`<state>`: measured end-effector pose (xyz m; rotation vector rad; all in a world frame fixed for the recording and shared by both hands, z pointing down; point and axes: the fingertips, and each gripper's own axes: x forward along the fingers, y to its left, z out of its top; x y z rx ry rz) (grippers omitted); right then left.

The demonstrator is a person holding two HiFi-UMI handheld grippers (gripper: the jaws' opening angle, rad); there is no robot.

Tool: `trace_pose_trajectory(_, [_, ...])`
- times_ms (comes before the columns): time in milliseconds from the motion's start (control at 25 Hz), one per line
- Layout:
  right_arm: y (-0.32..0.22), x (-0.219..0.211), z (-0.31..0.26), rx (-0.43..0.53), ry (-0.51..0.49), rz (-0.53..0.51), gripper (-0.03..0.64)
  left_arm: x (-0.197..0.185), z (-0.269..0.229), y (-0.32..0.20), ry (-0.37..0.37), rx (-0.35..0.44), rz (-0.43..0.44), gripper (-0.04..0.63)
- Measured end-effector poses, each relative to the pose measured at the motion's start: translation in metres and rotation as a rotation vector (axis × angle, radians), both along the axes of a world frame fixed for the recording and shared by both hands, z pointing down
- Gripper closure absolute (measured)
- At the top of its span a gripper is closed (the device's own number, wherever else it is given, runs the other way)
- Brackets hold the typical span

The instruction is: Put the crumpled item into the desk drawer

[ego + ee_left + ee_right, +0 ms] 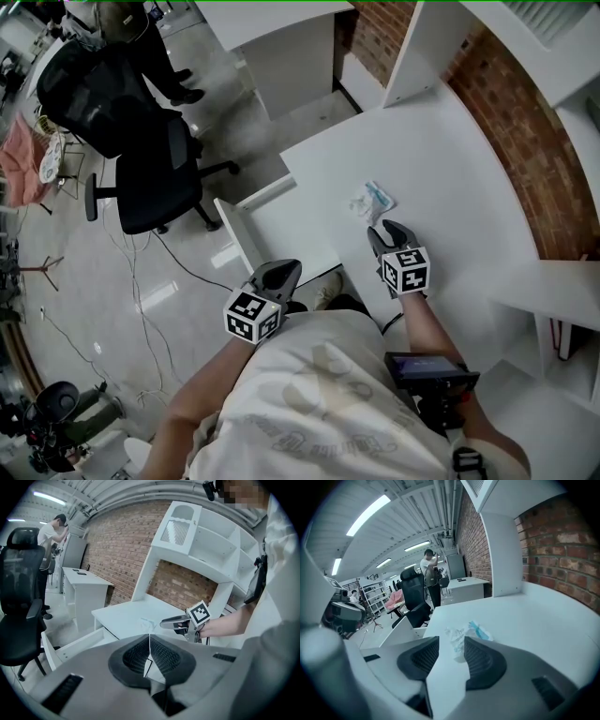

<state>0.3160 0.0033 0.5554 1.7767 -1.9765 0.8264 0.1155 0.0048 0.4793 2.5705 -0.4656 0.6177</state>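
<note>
Crumpled item (372, 201): one, by the desk (450, 169) edge; one drawer (281, 230) open.
Right gripper (387, 229) spread beside it; left gripper (286, 271) pressed together.

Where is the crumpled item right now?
In the head view the crumpled item lies on the desk, just ahead of the open right gripper and right of the open drawer.

Black office chair (150, 173), upper left of head view, on a glossy pale floor (234, 122). Thin cables (187, 270) trail across the floor below the chair. A person in dark clothes (141, 37) stands at the top left, behind the chair. Second white desk (281, 37) at top centre. Brick wall (525, 159) runs down the right side. Pink cloth (23, 164) at the left edge. Right gripper view: ceiling strip lights (368, 515), upper left.
</note>
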Motion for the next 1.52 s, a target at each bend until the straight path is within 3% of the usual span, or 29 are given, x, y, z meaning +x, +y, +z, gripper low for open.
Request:
trace_pose_trajectory(600, [-0.032,0.023,0.019,-0.069,0.05,-0.006,0.435,-0.011,-0.002,-0.005,0.003,-0.017,-0.079,0.572])
trace_pose_trajectory(1040, [-0.052,0.023,0.044,-0.157,0.074,-0.004,0.383,-0.03,0.004,-0.006,-0.016,-0.023,-0.146,0.572])
trace_pose_trajectory(1520, [-0.058,0.014,0.059,-0.206,0.119,-0.024,0.408,-0.036,0.013,-0.004,-0.024,-0.052,-0.174,0.572])
